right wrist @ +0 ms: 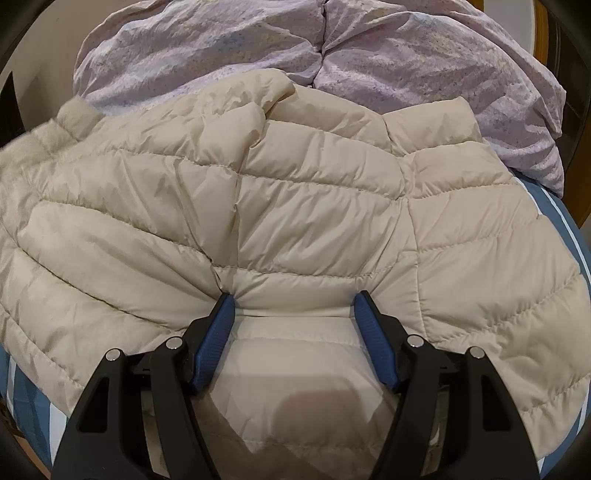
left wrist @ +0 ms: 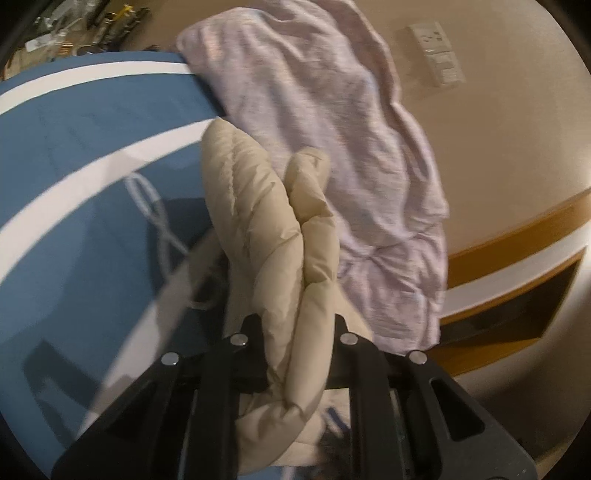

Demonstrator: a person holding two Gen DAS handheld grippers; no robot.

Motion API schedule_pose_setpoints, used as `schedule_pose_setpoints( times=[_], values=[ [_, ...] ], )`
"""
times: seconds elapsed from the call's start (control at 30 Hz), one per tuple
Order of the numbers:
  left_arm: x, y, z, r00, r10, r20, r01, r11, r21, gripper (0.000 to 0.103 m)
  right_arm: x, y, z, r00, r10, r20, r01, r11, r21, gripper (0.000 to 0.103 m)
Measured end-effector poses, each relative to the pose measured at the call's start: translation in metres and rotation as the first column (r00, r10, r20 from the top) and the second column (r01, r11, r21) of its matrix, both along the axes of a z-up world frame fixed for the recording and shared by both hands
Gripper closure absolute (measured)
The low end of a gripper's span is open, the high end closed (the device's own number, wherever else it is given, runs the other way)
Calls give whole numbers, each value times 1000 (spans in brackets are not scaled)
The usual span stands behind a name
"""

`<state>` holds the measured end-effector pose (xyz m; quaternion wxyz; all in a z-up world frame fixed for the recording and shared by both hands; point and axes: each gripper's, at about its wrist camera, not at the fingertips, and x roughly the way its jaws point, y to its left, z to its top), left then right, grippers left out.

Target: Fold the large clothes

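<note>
A beige quilted puffer jacket (right wrist: pixel 295 206) lies spread on a blue bed sheet with white stripes (right wrist: pixel 565 214). My right gripper (right wrist: pixel 293 301) is open, its blue-padded fingers (right wrist: pixel 218 332) pressed down on the jacket with a puffed panel between them. In the left wrist view my left gripper (left wrist: pixel 297 325) is shut on a bunched fold of the jacket (left wrist: pixel 273 229) and holds it up above the sheet (left wrist: pixel 74 155). The fingertips are hidden by the fabric.
A crumpled lilac quilt (right wrist: pixel 332 48) lies at the far side of the bed, touching the jacket; it also shows in the left wrist view (left wrist: pixel 332 147). A beige wall with a switch plate (left wrist: pixel 436 48) and a wooden headboard ledge (left wrist: pixel 517 251) stand behind. Clutter sits at far left (left wrist: pixel 74 26).
</note>
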<state>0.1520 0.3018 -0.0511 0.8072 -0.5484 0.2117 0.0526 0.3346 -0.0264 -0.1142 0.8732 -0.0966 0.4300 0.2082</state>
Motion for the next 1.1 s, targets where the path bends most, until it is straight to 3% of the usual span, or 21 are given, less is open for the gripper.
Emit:
schedule_pose_setpoints(
  times=[0.23, 0.53, 0.8, 1.1],
  values=[
    [21, -40, 34, 991, -99, 88, 99, 995, 2, 88, 0, -1, -1, 1000, 4, -7, -4, 1000, 12, 34],
    [71, -124, 60, 950, -278, 139, 280, 960, 5, 88, 1, -9, 0, 1000, 11, -21, -9, 998, 63, 34],
    [108, -188, 42, 928, -361, 92, 366, 930, -42, 87, 2, -26, 2, 999, 20, -35, -15, 991, 131, 34],
    [146, -229, 9, 935, -353, -32, 350, 933, -84, 87, -3, -60, 16, 998, 28, -65, -14, 977, 212, 35]
  ],
)
